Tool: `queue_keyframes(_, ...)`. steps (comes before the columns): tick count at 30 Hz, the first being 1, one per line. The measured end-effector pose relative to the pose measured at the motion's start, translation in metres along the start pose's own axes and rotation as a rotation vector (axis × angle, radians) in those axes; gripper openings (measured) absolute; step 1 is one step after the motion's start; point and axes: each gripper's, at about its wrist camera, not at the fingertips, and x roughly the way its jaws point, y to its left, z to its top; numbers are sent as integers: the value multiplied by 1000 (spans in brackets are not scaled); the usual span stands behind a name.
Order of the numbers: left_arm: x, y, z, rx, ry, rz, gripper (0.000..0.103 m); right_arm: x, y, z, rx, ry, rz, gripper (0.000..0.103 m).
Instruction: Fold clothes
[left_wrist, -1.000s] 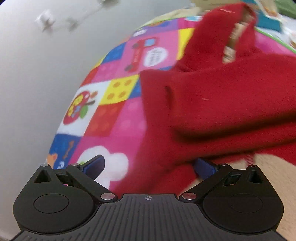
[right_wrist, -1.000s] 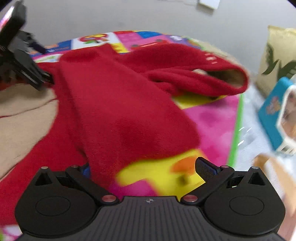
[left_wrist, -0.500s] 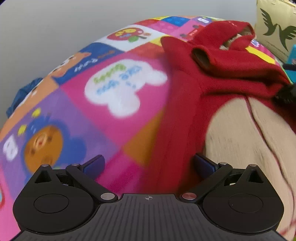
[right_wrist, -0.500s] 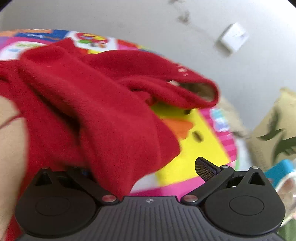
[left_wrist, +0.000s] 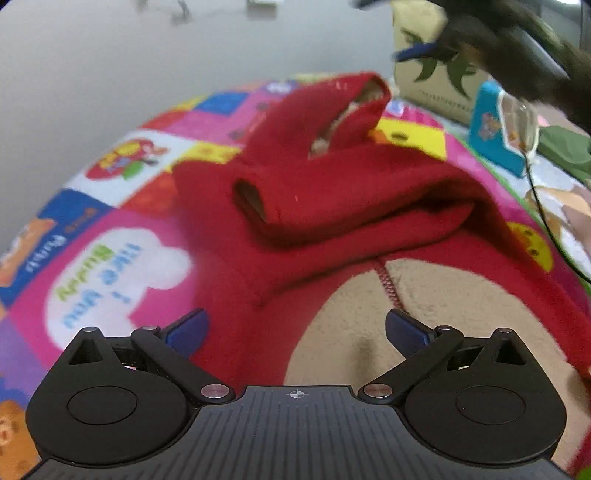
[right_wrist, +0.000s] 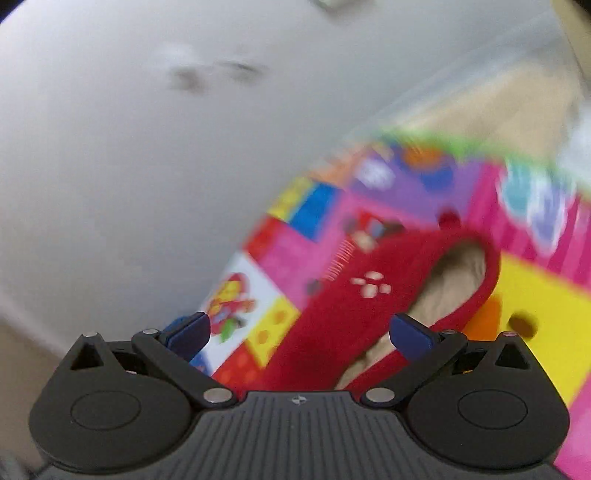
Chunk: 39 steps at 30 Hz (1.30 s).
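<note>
Both sleeves are lying folded across the red garment (left_wrist: 332, 192); hem fold remaining. My left gripper (left_wrist: 295, 328) and right gripper (right_wrist: 299, 330) are hovering released, empty.

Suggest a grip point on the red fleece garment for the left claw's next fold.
Probably the sleeve cuff of the red fleece garment. It lies folded across the body with its opening facing the mat's bare side, edge raised. Bring the open left claw in from that side, one finger under the cuff edge.

Red fleece garment (right_wrist: 354, 306) on colourful playmat (right_wrist: 532, 288)
</note>
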Motion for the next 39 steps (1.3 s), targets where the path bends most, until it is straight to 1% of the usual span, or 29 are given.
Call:
queue_keyframes(2,5,0,-3,-10,2,2,103,41,-14,10,107,25,-102,103)
queue_keyframes(3,4,-2,-6,-6,-5,2,103,59,-13,15,116,23,-145,103)
queue_keyframes(5,0,-9,-12,7,-12,4,103,75,17,24,21,-23,-196,103)
queue_keyframes(6,-2,-12,-14,15,-13,5,103,72,48,28,-81,-68,-142,103)
queue_keyframes(8,-8,-21,-20,16,-14,-6,103,51,106,28,-245,-125,56,103)
queue_keyframes(9,-12,-25,-22,10,-15,-16,103,38,134,24,-302,-139,169,103)
queue_keyframes(10,-16,-29,-25,4,-15,-27,103,31,151,19,-334,-144,220,103)
queue_keyframes(12,-22,-37,-29,-13,-11,-49,103,30,182,3,-420,-101,148,103)
queue_keyframes(13,-24,-39,-30,-23,-4,-60,103,38,191,-6,-470,-30,42,103)
queue_keyframes(15,-31,-44,-31,-19,3,-79,103,52,191,-35,-579,150,-153,103)
queue_keyframes(16,-36,-45,-32,-11,0,-83,103,45,184,-51,-624,169,-202,103)
queue_keyframes(17,-41,-45,-33,1,-19,-59,103,29,172,-72,-670,159,-218,103)
queue_keyframes(19,-51,-43,-32,26,-64,-1,103,-15,150,-110,-778,86,-219,103)
queue_keyframes(21,-55,-42,-29,83,-115,103,103,-62,128,-151,-884,-3,-214,103)
queue_keyframes(23,-52,-44,-23,158,-151,199,103,-88,104,-189,-984,-53,-255,103)
queue_keyframes(24,-44,-47,-19,204,-139,202,103,-101,92,-208,-1033,-78,-277,103)
queue_keyframes(26,-26,-53,-11,294,-114,209,103,-106,69,-240,-1111,-52,-351,103)
queue_keyframes(27,-17,-56,-7,338,-102,212,103,-101,64,-252,-1157,-54,-380,103)
queue_keyframes(28,-10,-59,-5,361,-86,216,103,-95,58,-265,-1201,-57,-409,103)
queue_keyframes(29,-2,-63,-3,384,-72,222,103,-85,59,-263,-1194,-64,-419,103)
queue_keyframes(33,18,-76,2,437,-40,292,103,-44,61,-255,-1165,-91,-460,103)
queue_keyframes(34,20,-79,3,443,-33,300,103,-27,59,-249,-1141,2,-430,103)
queue_keyframes(35,22,-81,4,449,-27,308,103,-17,59,-244,-1124,33,-412,103)
queue_keyframes(36,23,-84,5,468,-20,320,103,-13,61,-241,-1119,-3,-431,103)
queue_keyframes(38,26,-89,8,514,-19,343,103,-20,65,-226,-1053,-202,-555,103)
queue_keyframes(39,29,-91,9,545,-31,372,103,-36,64,-217,-971,-306,-589,103)
